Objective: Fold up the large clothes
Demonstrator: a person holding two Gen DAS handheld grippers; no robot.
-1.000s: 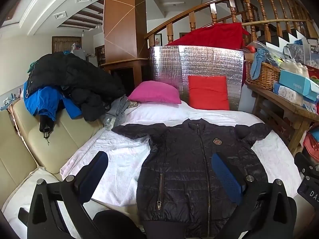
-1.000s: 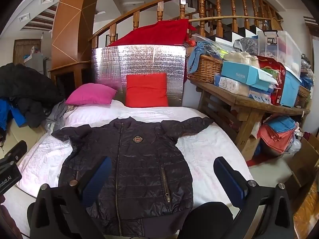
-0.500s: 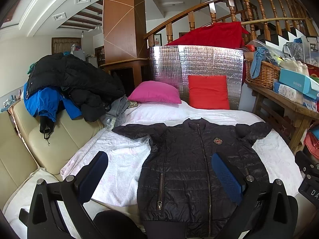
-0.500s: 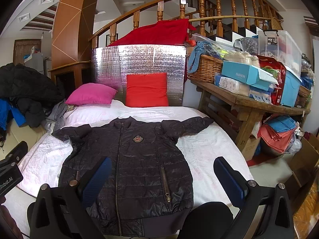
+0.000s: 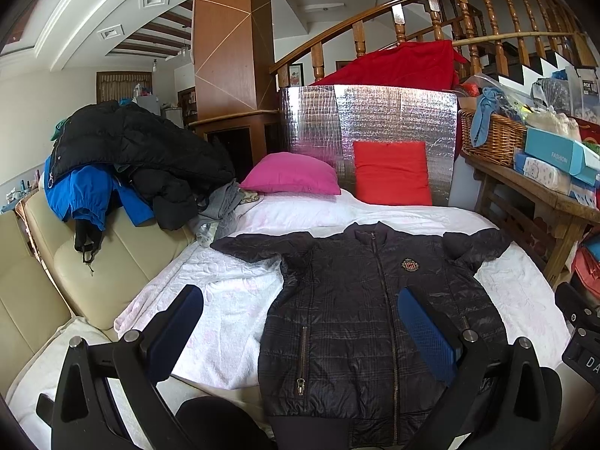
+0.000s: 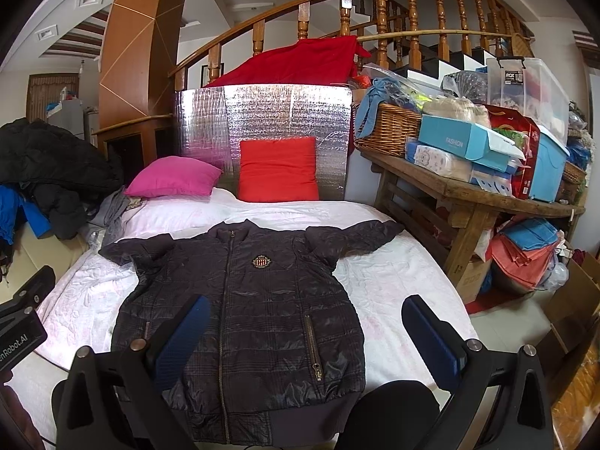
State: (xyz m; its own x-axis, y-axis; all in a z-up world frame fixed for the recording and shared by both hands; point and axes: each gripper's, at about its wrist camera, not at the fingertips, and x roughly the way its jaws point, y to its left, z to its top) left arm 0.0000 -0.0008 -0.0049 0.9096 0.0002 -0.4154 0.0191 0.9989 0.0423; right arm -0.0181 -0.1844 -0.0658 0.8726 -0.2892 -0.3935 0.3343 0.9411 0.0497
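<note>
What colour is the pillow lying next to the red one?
Bright pink pillow, clearest in the left wrist view.

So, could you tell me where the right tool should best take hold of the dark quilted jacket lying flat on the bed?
Probably the cuff of its outstretched sleeve: the dark quilted jacket lies zipped and face up, that sleeve angling toward the wooden table. The open right tool could come from that side and pinch the loose end.
</note>
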